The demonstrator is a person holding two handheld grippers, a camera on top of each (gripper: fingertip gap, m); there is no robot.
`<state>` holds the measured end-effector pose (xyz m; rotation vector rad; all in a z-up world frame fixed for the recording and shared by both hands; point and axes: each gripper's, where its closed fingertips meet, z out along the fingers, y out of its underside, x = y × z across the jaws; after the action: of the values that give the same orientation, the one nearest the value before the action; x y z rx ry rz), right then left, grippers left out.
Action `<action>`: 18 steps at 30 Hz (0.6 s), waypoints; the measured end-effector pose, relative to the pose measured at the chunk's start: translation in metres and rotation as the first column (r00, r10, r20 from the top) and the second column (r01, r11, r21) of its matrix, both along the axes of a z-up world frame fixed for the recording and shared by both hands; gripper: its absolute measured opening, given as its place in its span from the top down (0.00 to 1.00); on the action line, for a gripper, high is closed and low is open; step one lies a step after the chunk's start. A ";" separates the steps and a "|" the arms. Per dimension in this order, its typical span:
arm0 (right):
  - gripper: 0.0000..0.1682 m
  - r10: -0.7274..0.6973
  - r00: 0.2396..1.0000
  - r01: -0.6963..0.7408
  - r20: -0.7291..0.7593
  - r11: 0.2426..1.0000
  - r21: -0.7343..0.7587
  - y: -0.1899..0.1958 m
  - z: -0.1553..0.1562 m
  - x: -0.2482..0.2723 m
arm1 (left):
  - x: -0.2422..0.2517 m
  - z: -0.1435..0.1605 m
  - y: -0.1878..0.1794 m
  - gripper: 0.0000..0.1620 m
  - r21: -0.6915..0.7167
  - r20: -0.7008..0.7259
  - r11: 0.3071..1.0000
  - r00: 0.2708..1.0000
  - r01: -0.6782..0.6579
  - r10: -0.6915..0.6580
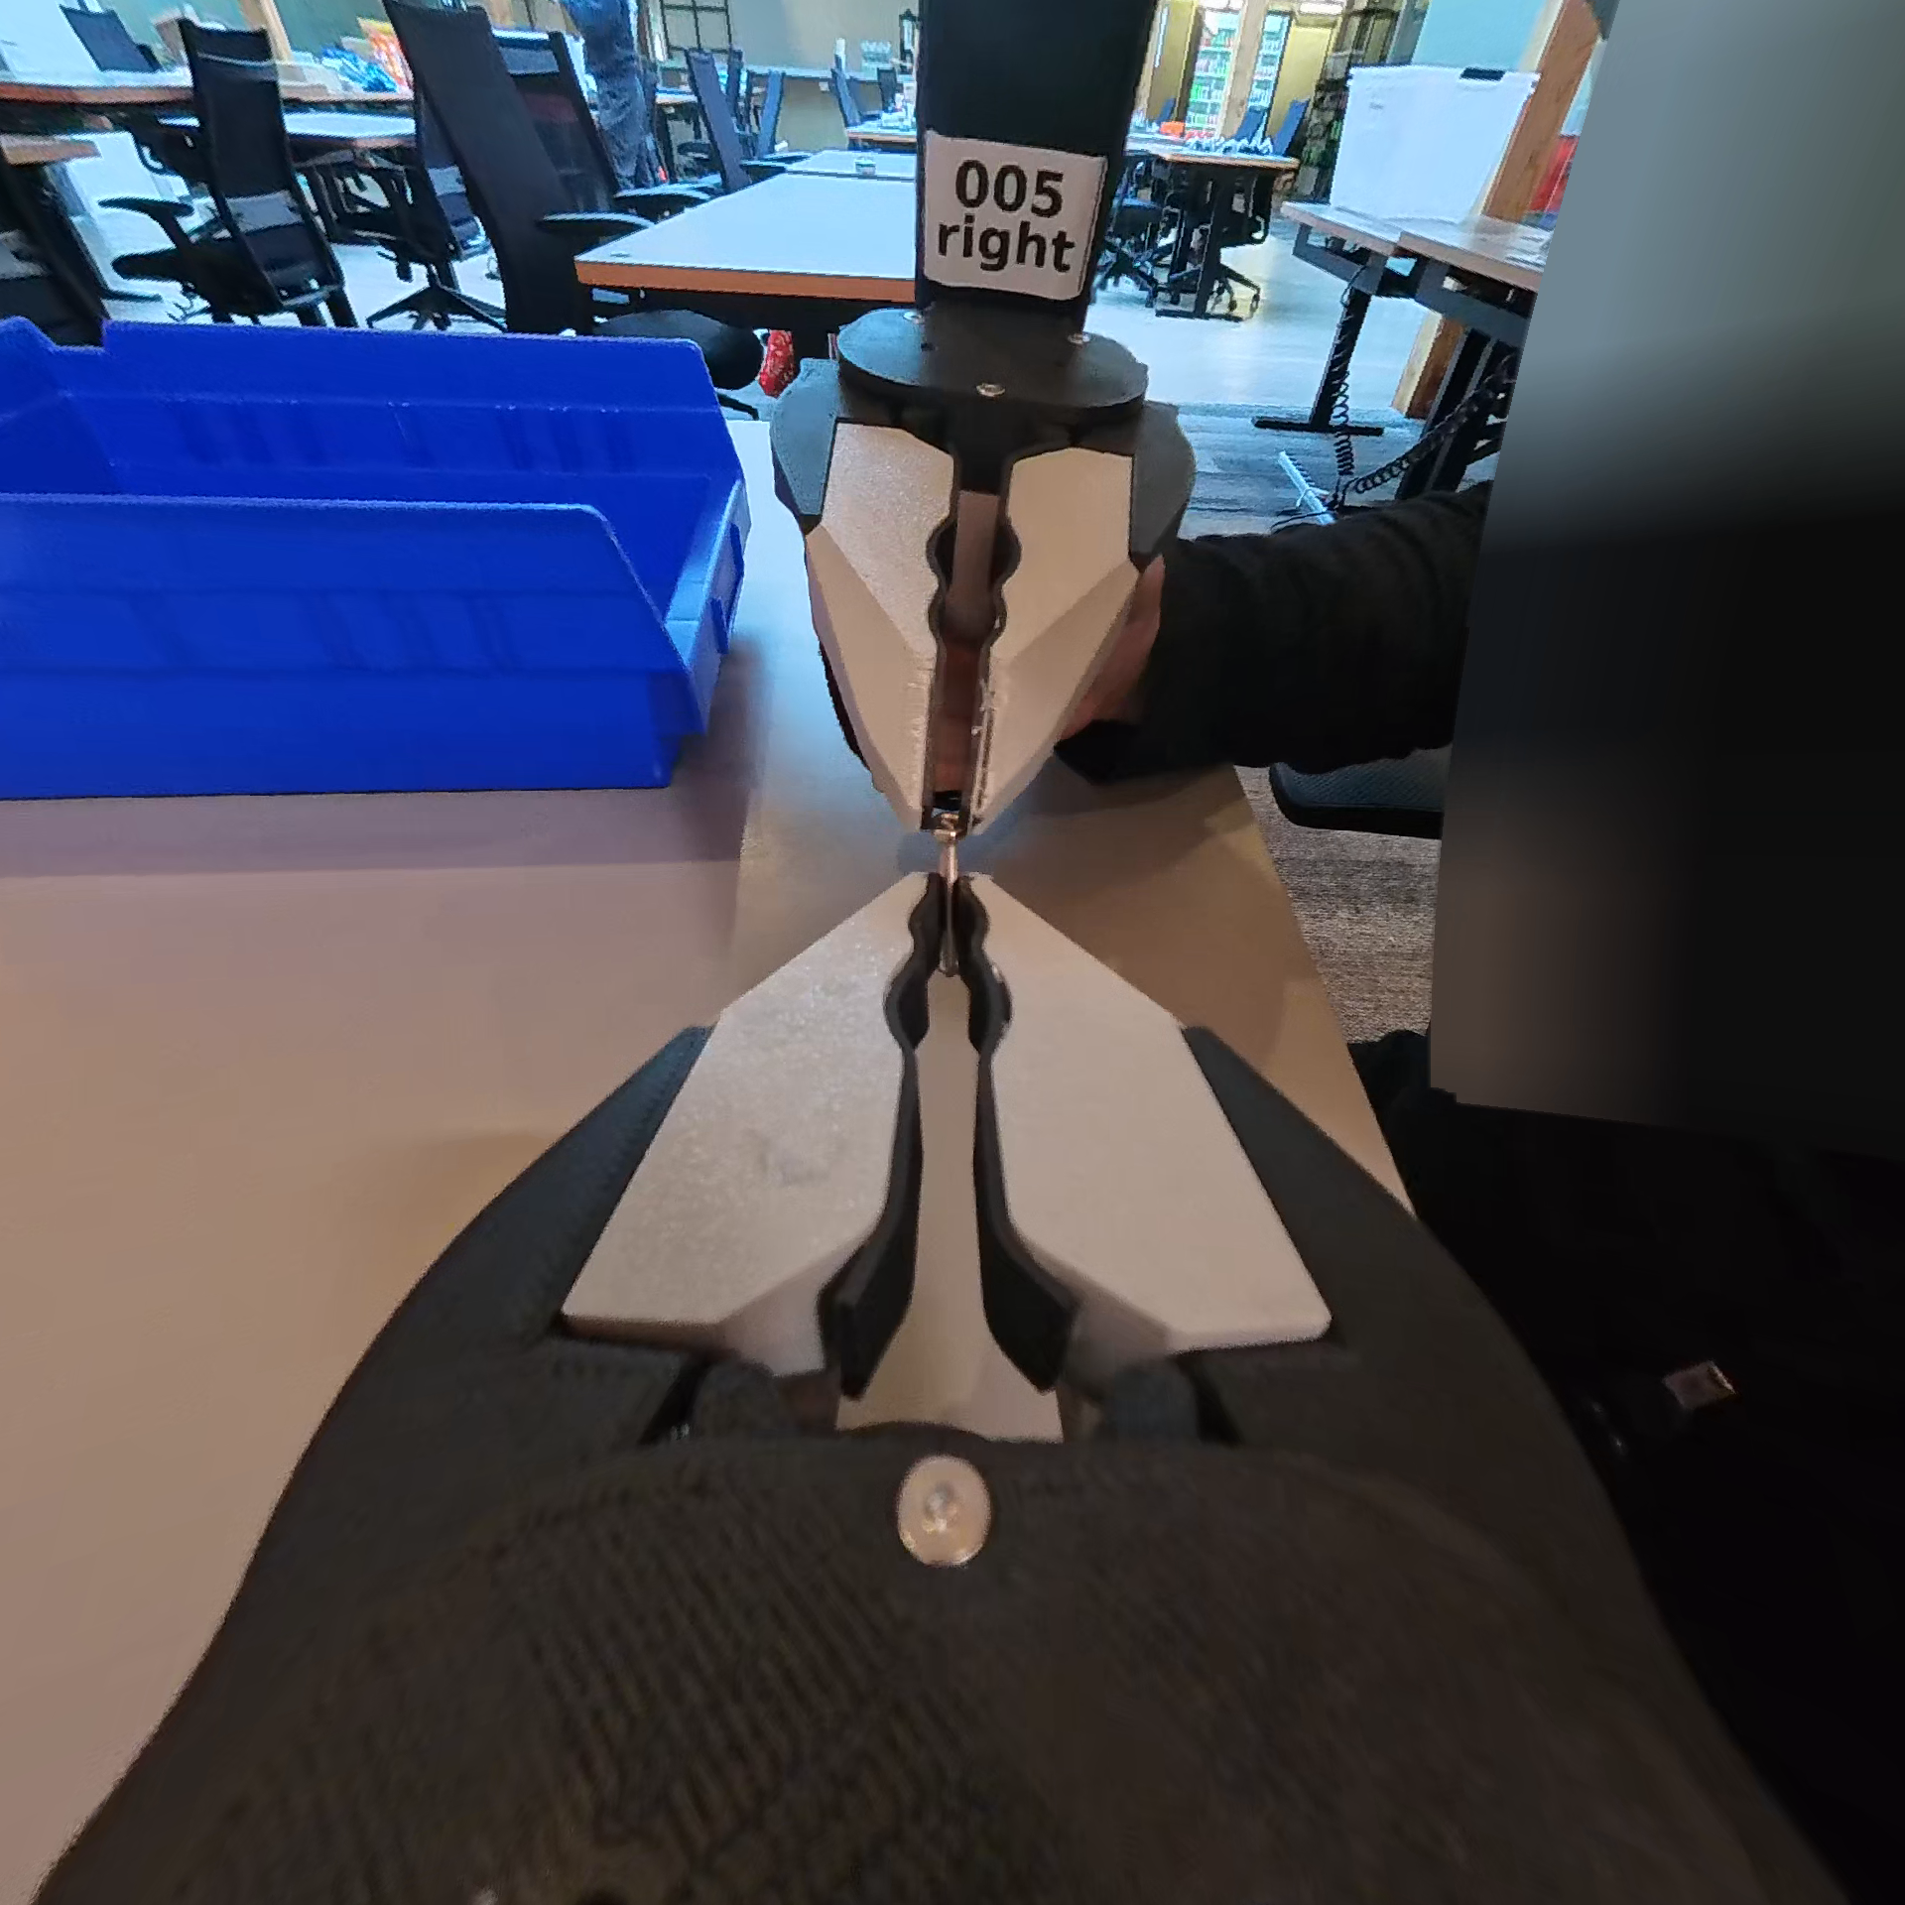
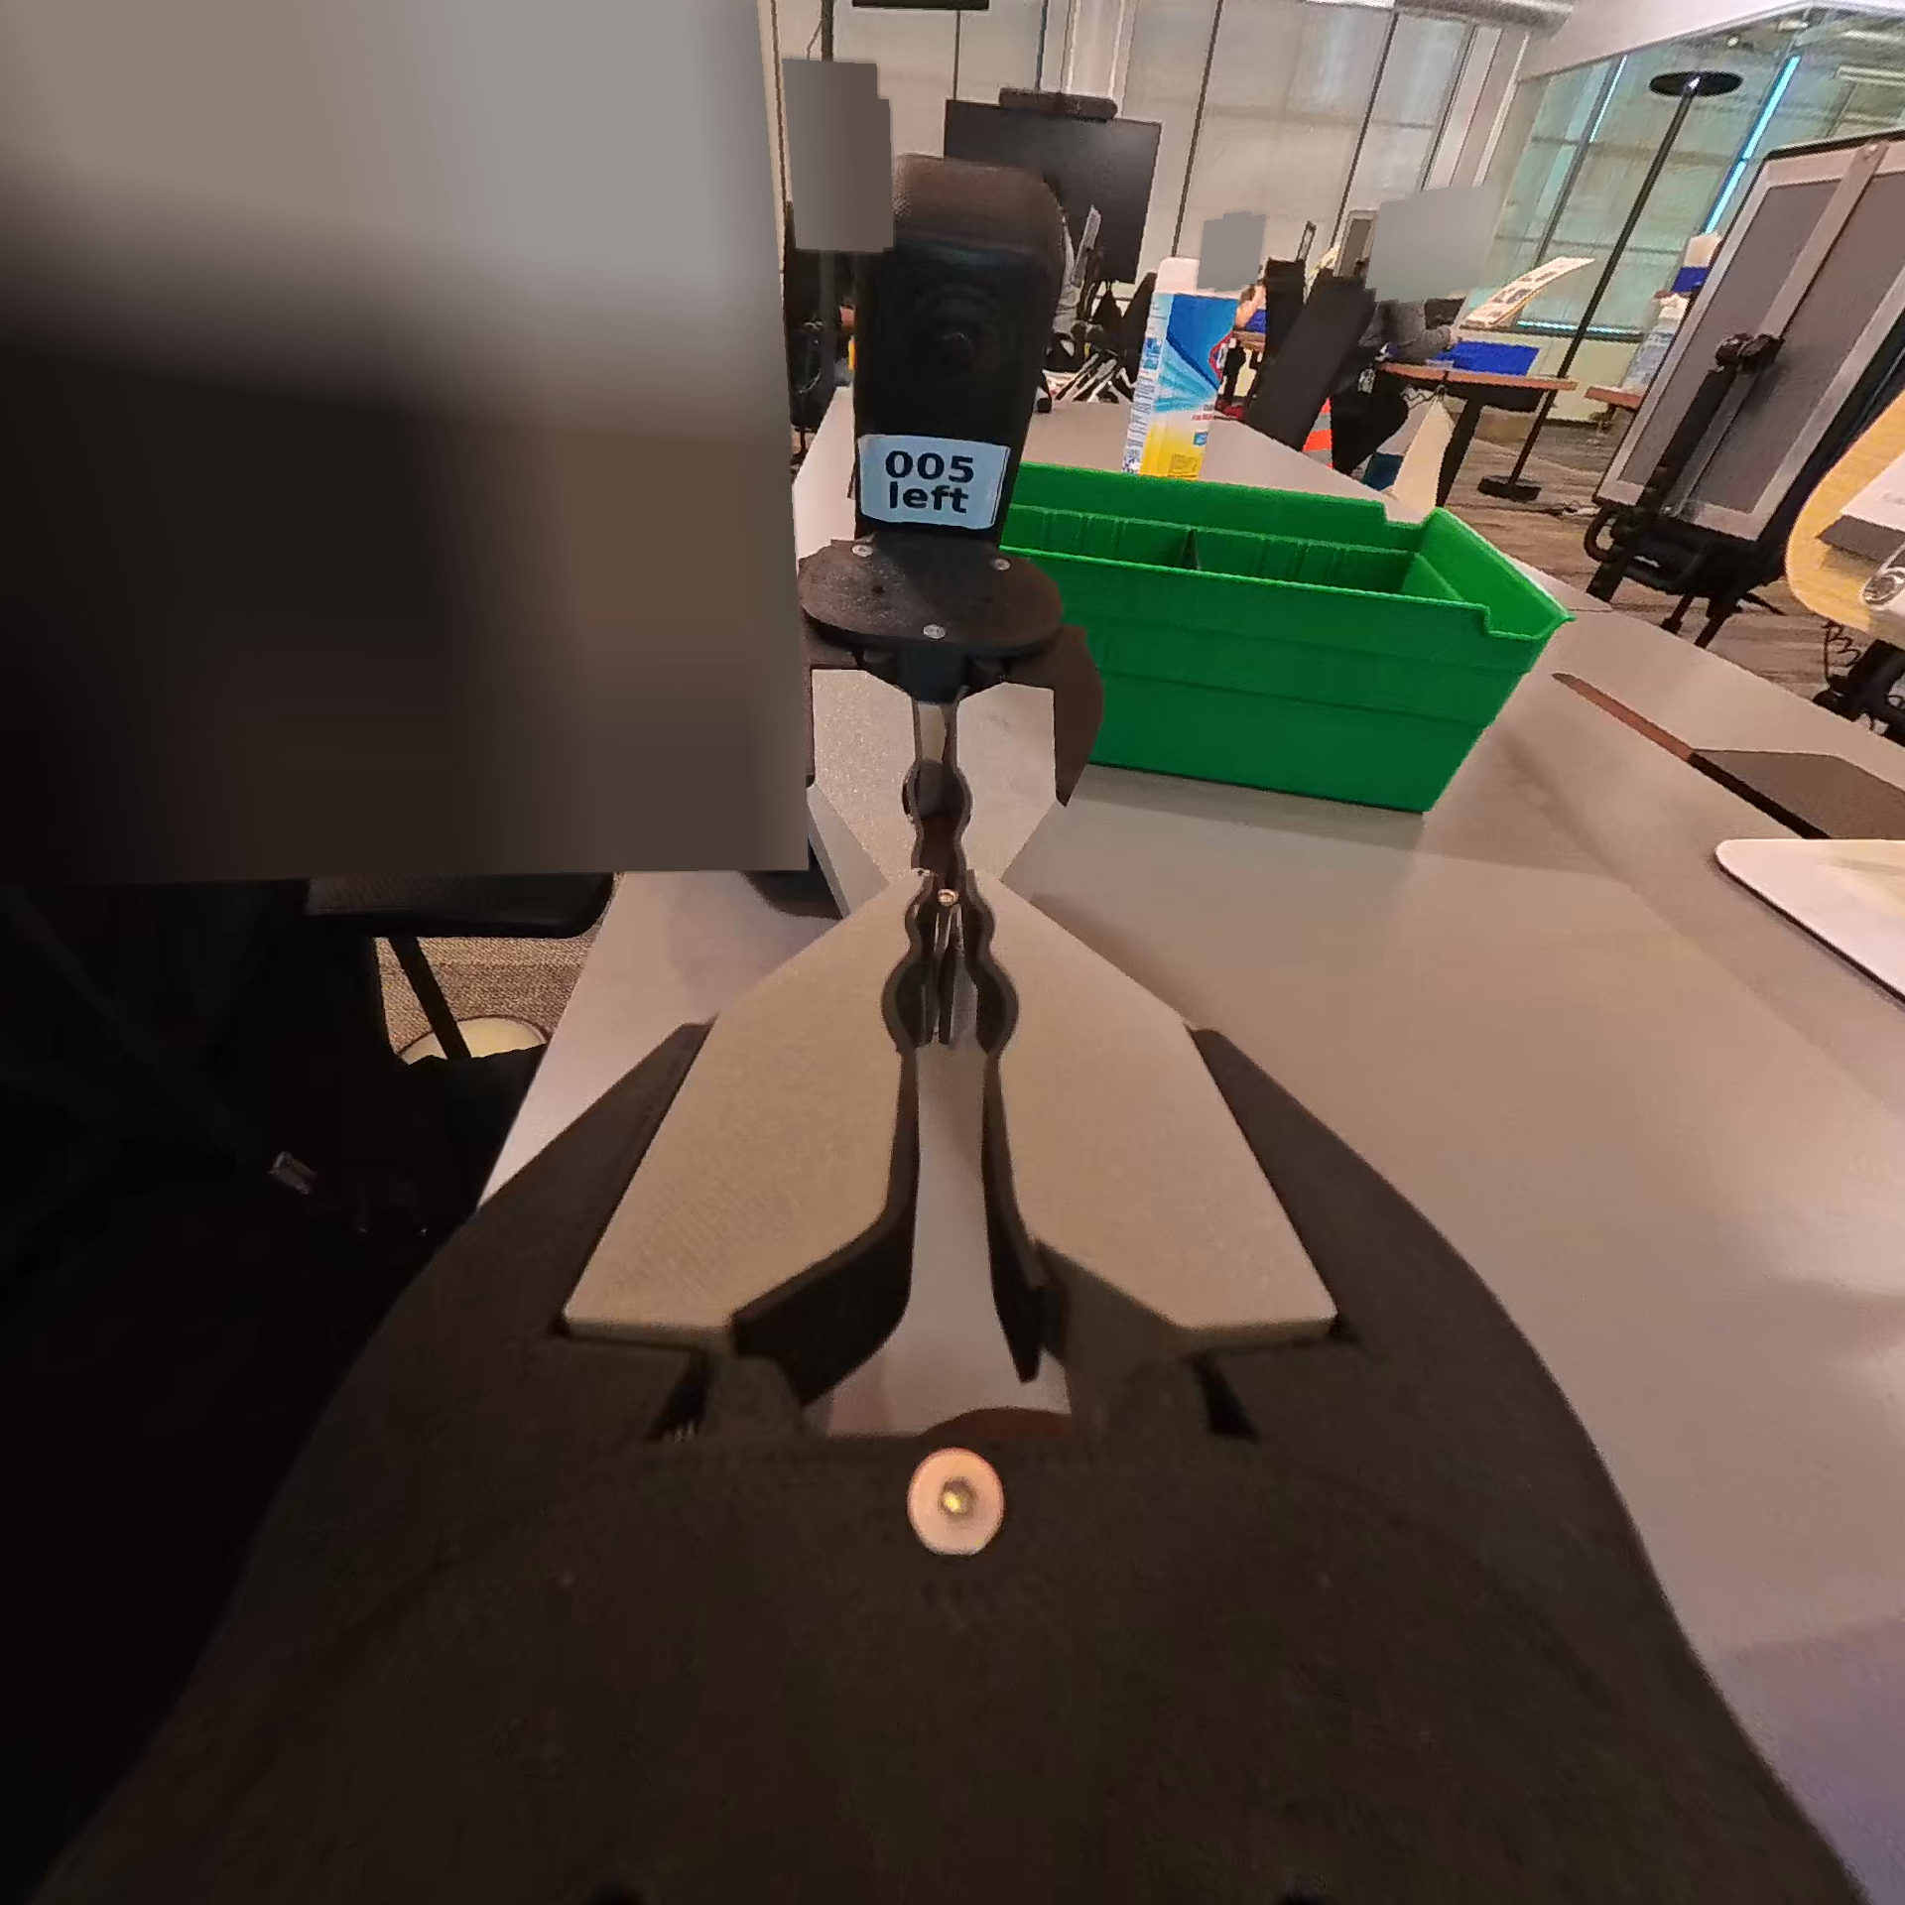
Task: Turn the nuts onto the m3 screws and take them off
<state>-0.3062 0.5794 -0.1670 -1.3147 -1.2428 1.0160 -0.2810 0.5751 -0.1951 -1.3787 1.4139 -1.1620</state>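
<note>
In the left wrist view my left gripper (image 1: 948, 889) is shut on a thin silver M3 screw (image 1: 946, 928) that sticks forward out of its fingertips. The right gripper (image 1: 955, 812) faces it tip to tip above the table and is shut on a small silver nut (image 1: 946, 822) at the screw's end. In the right wrist view my right gripper (image 2: 945, 889) shows the nut (image 2: 946, 897) pinched at its tips, with the left gripper (image 2: 940, 861) directly opposite. Whether the threads are engaged is hidden.
A blue bin (image 1: 361, 577) stands on the grey table (image 1: 309, 1031) beside the grippers. A green bin (image 2: 1289, 660) stands behind the left gripper, with a wipes canister (image 2: 1175, 371) farther back. A dark sleeve (image 1: 1309, 639) holds the right gripper. A white pad (image 2: 1835, 907) lies at the right edge. Only a small space, under 4 cm, lies between the two pairs of fingers.
</note>
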 end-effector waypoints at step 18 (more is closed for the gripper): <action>0.98 0.016 1.000 -0.016 -0.013 1.000 0.008 -0.005 0.001 0.000 | 0.001 0.002 -0.004 1.00 0.003 0.003 1.000 1.000 0.015 -0.015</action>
<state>-0.3062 0.5742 -0.1661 -1.2923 -1.2486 1.0288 -0.2801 0.5707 -0.1934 -1.3657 1.4251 -1.1709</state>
